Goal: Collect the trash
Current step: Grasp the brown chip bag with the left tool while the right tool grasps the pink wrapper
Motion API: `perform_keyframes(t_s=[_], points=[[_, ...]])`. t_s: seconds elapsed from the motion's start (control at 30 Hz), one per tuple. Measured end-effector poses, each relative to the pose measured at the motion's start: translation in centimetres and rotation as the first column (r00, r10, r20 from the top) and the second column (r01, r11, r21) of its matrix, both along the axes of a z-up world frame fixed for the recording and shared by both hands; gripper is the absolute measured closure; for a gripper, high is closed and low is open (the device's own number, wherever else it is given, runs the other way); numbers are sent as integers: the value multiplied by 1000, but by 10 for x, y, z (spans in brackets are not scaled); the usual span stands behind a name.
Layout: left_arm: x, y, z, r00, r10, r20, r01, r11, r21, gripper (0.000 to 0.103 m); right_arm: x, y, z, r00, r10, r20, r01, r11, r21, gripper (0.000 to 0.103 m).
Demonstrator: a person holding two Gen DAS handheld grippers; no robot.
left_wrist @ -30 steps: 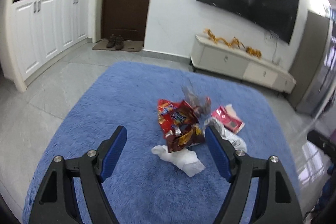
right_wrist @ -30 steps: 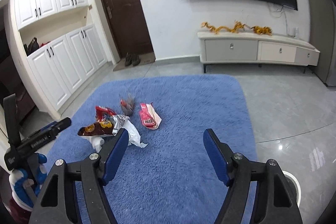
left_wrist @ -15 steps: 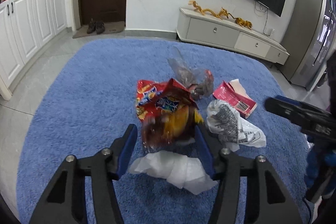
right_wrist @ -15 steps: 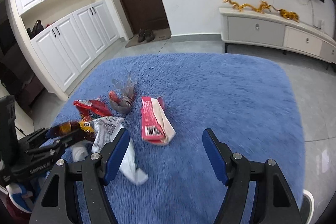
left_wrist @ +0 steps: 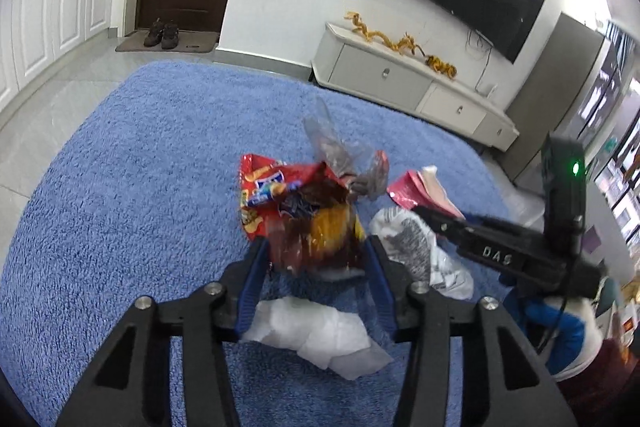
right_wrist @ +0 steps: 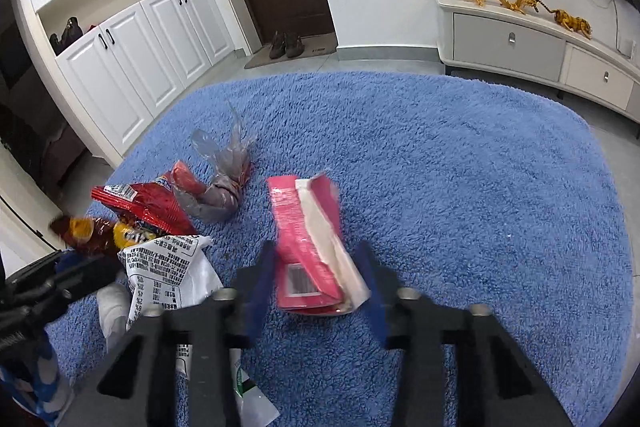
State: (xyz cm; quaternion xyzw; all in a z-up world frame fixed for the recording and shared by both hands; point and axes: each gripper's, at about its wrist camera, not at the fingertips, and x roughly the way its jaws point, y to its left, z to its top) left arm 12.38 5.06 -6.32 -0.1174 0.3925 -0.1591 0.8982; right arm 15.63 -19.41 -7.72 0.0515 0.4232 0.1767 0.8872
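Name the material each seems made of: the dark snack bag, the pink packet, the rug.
Dark snack bag: glossy plastic or foil film, judging by creases and glints.
Pink packet: shiny plastic wrap, probably, with a white inner layer, possibly paper.
Rug: blue shaggy textile pile, matte and tufted.

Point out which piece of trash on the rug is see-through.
The clear plastic bag, twisted and lying farthest back in the pile. The other pieces are opaque: red snack bags, a pink wrapper, a printed white bag and a tissue.
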Motion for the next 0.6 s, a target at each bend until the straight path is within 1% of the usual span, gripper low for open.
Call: perform_keyframes(t_s=[0.07,0.17,0.27,0.4,0.43,0.5,0.6], points=[[1,3,1,1000,7,2,-7,1000,-13,51,-2,-4,0,1000,1,1,-1,1000,11,72],[1,3,1,1000,15,3,-15,1000,7,51,-6,-7,0,1000,-4,2,4,1000,14,73],[-1,-3,-1,1000,-8,-9,8,1000,15,52,-10,-11,1,1000,-12,1,12,1000,22,73],[-6,-15,-2,999,-33,-17,34,998,44,53,-16,-17,3,1000,-24,-2,24,999,34,73],[-7,-18,-2,999,-37,-13,38,998,52,55,-18,-18,3,1000,-27,-2,27,999,36,73],[-8,-24,-5,999,-42,-17,43,996,73,72,-23,-22,5,999,-35,1,35,999,41,73],[-12,-24,-6,999,-34,-16,35,997,66,81,-33,-25,11,999,-45,14,44,998,54,73]])
